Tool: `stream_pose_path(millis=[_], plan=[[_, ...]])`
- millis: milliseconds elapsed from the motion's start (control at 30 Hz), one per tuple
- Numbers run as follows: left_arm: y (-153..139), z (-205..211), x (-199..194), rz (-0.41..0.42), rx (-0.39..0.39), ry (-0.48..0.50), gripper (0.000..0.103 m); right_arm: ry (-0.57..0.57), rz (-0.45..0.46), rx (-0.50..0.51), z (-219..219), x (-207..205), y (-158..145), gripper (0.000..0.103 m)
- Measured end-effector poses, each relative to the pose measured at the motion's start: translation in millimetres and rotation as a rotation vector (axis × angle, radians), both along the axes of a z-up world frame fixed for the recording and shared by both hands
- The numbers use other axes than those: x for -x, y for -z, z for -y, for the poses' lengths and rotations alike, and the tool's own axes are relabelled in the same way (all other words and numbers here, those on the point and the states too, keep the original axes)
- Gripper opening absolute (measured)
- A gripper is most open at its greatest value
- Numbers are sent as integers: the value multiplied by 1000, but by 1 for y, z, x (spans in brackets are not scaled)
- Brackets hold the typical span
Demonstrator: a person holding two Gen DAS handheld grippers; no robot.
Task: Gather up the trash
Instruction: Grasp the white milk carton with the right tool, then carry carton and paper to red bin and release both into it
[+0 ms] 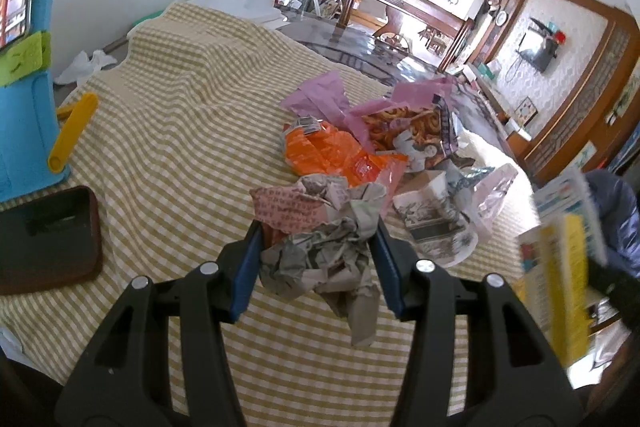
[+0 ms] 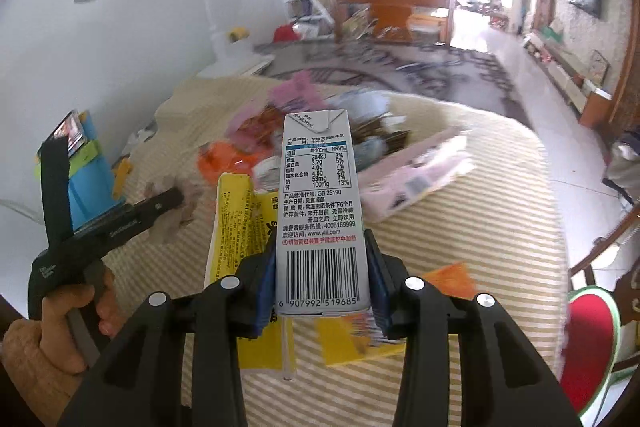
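My left gripper [image 1: 316,227] is shut on a crumpled grey newspaper wad [image 1: 324,247], held just above the checked tablecloth [image 1: 160,115]. Beyond it lies a trash pile: an orange wrapper [image 1: 332,155], pink plastic [image 1: 320,95], a snack bag [image 1: 404,127] and a printed paper cup [image 1: 432,223]. My right gripper [image 2: 322,247] is shut on a white milk carton [image 2: 320,211], upright between the fingers, with a yellow package [image 2: 240,227] pressed against its left side. The carton and yellow package show blurred in the left wrist view [image 1: 568,259].
A dark phone-like tray [image 1: 48,239], a blue felt organiser [image 1: 24,87] and a yellow clip [image 1: 74,131] lie at the table's left. A pink box [image 2: 416,179] lies on the cloth. A red chair [image 2: 588,343] stands at the right. The left hand-held gripper shows in the right wrist view [image 2: 100,227].
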State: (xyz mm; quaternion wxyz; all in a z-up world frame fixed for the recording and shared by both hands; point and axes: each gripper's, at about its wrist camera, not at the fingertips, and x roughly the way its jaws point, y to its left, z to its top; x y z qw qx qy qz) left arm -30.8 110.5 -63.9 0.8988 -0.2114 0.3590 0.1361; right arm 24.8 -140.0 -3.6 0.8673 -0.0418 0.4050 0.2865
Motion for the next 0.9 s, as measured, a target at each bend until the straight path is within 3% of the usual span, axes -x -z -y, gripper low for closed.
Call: stream_pose_path(millis=[267,467,600,900], plan=[[8,9,-5,-30,-89,4,49,159,-82,-149,54,-22,30,38],[1,20,-2,-14,-189,3,49,242,-112,-240,87,-31,31,38],[-3,33,-1,-15,-224,23,49,279,-159,-124,87,-35,47,39],[6,47,-4,-42,-230,58,51,279,-211,-235,101,-34,47,46]])
